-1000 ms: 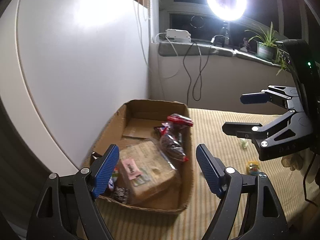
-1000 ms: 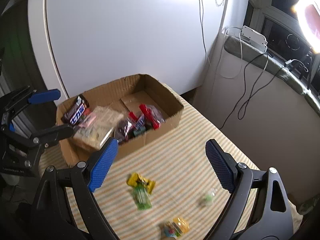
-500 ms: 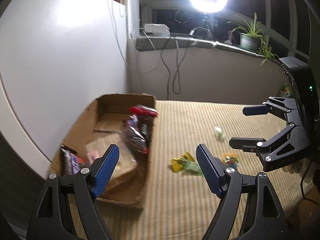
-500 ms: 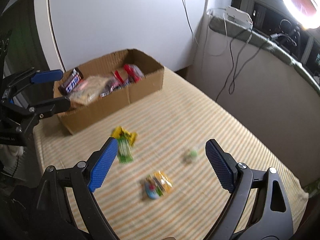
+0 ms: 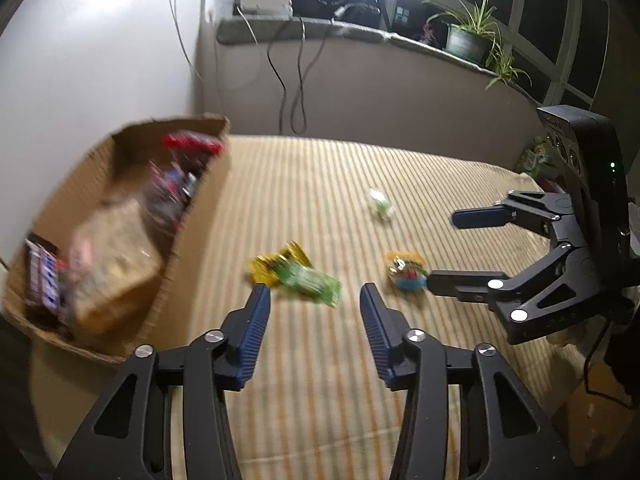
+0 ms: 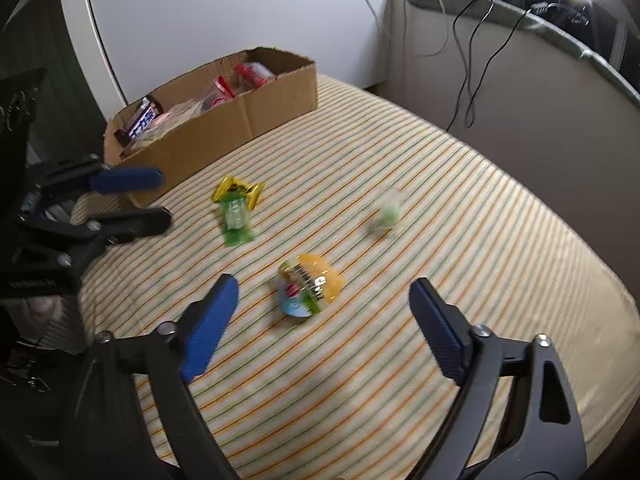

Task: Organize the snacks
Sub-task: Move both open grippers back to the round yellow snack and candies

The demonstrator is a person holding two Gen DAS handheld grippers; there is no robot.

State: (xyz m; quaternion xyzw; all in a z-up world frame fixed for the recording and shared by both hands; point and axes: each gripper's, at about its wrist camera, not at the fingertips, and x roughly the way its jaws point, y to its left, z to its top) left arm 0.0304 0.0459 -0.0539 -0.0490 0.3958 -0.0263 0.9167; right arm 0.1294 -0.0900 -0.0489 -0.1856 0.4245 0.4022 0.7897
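Tongs [image 5: 314, 294] closing — blurred green wrapper [image 5: 310, 282]

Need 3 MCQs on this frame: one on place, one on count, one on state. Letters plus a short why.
1. Where is the cardboard box relative to the loose snacks on the striped cloth?
A. At the cloth's edge beside the white panel
B. On the windowsill
C. On the floor

2. How many snacks lie loose on the cloth?
A. One
B. Two
C. Four

3. What does the left gripper hold?
A. The green packet
B. Nothing
C. A chocolate bar

Answers:
1 A: the box sits against the white panel.
2 C: green packet, gold wrapper, round orange-topped snack, small pale green candy.
3 B: its jaws are closing, but no pad touches the packet.
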